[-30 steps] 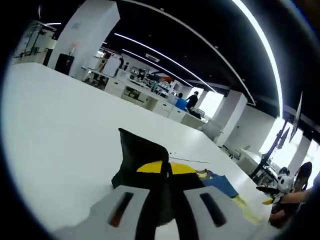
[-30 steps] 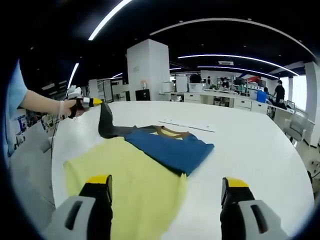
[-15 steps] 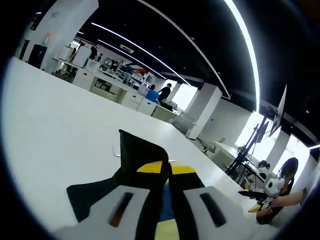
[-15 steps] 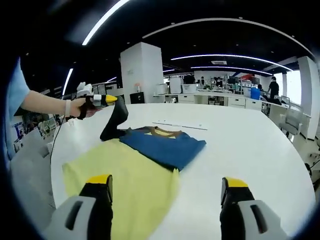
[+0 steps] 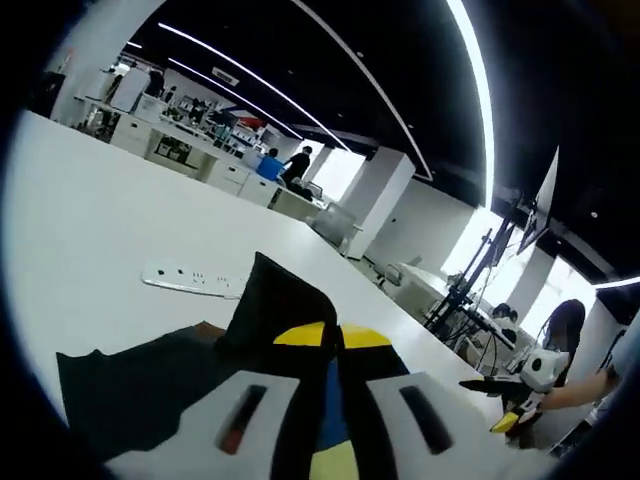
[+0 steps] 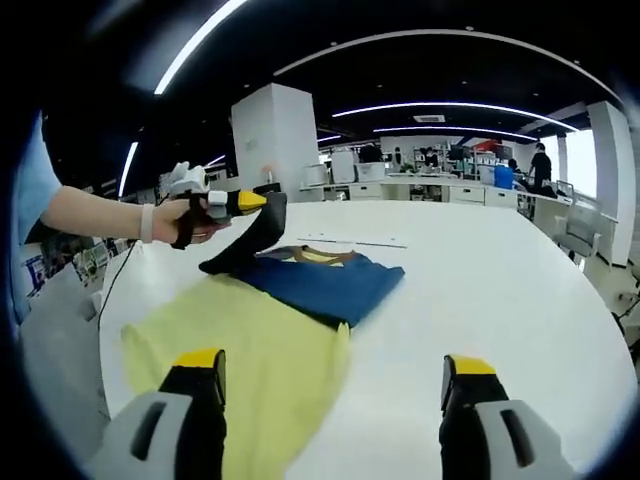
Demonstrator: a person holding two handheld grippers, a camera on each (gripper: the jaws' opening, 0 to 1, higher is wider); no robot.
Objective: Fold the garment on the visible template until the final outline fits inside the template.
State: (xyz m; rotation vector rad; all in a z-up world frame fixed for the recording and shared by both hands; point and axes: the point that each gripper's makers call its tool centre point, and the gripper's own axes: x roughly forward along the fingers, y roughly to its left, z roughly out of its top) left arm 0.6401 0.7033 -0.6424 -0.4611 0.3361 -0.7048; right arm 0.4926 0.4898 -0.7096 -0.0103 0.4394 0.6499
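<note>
The garment lies flat on the white table (image 6: 500,290): a yellow body (image 6: 230,340), a blue part (image 6: 320,285) folded over it, and a black sleeve (image 6: 245,245). In the right gripper view, my left gripper (image 6: 250,201), held by a hand (image 6: 185,218), is shut on the black sleeve's end and lifts it above the garment's far left edge. In the left gripper view, my left gripper (image 5: 332,335) pinches black cloth (image 5: 280,305) between its yellow tips. My right gripper (image 6: 332,365) stands open over the yellow body's near edge, holding nothing, and my right gripper (image 5: 515,390) also appears at the far right.
A flat white strip (image 6: 355,241) lies on the table just beyond the garment; up close the white strip (image 5: 190,280) has small slots. The table's right half is bare. Desks, a white pillar (image 6: 275,140) and people stand in the background.
My left gripper has carried the black sleeve up and to the right, towards the blue part. The right gripper has stayed open and low over the yellow cloth.
</note>
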